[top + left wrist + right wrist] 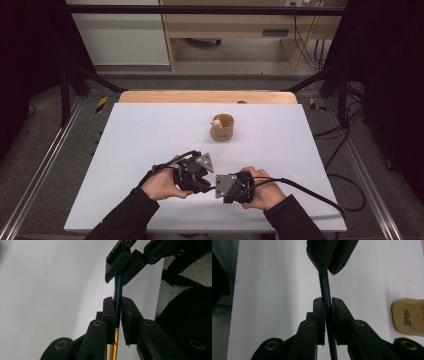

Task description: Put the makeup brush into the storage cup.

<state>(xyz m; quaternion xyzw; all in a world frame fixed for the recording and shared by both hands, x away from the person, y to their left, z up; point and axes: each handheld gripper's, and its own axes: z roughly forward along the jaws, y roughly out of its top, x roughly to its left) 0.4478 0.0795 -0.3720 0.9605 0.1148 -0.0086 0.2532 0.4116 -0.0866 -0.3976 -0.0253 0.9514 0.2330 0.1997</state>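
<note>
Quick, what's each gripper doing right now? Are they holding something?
Left gripper: shut on the thin dark-blue pen, near its gold end.
Right gripper: shut on the same pen, on its dark-blue shaft.

I am seeing the white table glaring under even overhead light, surroundings sinking dark, my near jaws blurring softly.

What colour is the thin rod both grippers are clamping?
Rod: dark blue, gold at one end, clearest in the left gripper view.

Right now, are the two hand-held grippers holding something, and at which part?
A thin dark blue stick with a golden end: left hand-held gripper near the golden end, right hand-held gripper on the blue shaft.
</note>
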